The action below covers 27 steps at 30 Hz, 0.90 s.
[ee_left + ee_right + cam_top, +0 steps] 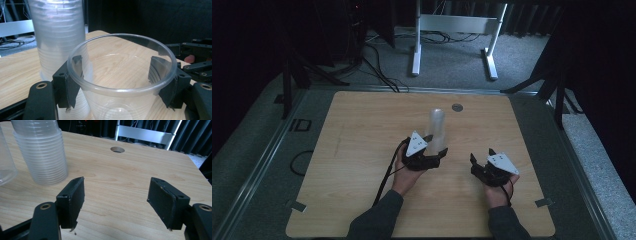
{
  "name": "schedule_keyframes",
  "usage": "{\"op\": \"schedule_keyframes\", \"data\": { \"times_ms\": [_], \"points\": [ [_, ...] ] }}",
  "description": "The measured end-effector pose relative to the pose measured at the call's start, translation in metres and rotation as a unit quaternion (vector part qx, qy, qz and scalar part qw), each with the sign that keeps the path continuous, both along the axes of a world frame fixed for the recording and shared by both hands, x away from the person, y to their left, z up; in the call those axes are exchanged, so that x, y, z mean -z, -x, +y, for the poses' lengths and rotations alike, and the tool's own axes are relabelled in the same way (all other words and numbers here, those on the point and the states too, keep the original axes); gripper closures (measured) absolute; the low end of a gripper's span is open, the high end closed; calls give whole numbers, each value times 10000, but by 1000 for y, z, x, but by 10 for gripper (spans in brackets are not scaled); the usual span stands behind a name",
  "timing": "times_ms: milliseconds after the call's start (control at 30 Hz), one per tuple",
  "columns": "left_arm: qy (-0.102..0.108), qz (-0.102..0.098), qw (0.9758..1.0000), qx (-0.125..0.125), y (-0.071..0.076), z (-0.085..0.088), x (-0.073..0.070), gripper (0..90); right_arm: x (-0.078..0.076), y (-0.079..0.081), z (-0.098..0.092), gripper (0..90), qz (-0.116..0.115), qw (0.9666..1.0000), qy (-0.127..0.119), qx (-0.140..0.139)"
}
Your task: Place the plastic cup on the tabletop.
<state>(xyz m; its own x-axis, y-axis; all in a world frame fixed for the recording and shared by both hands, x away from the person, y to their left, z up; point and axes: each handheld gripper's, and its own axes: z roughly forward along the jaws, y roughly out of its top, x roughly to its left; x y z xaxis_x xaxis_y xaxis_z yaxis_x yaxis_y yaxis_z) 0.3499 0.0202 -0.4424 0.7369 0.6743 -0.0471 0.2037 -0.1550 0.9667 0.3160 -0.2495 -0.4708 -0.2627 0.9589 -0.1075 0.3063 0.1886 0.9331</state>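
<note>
One clear, ribbed plastic cup (120, 82) sits pinched between your left gripper's (435, 151) jaws, the pads pressing its wall just under the rim, mouth up. In the high view it hangs near the table's centre, at about five o'clock from the tall stack of clear plastic cups (436, 126) it stands beside — close enough that the stack's wall nearly brushes one jaw. Your right gripper (482, 160) rests at four o'clock from the stack, jaws spread with nothing between them, over the bare wooden table (120, 182).

Mind two things. The cup is thin: squeeze harder and its rim will buckle or pop out sideways. And the stack is tall and light — swing your left hand toward eleven o'clock and a jaw could clip it and topple it.
</note>
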Motion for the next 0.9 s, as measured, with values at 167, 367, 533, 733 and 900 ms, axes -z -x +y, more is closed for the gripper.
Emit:
{"op": "schedule_keyframes", "data": {
  "times_ms": [167, 367, 533, 733, 900],
  "points": [
    [-22, 15, 10000, -58, 0, 4, 3, 281, 0, 0, 0, 294, 5, 10000, -13, 13],
    [-39, 59, 9998, -169, -1, 9, 9, 281, 0, 0, 0, 294, -2, 10000, -6, 0],
    [-64, 96, 9996, -246, -2, 15, 13, 281, 0, 0, 0, 294, -5, 10000, 4, -13],
    [-81, 136, 9992, -369, -4, 21, 18, 281, -1, 0, 0, 295, -10, 10000, -4, -18],
    [-93, 184, 9987, -464, -6, 26, 23, 281, -1, 0, 1, 295, -9, 10000, 5, -22]
  ]
}}
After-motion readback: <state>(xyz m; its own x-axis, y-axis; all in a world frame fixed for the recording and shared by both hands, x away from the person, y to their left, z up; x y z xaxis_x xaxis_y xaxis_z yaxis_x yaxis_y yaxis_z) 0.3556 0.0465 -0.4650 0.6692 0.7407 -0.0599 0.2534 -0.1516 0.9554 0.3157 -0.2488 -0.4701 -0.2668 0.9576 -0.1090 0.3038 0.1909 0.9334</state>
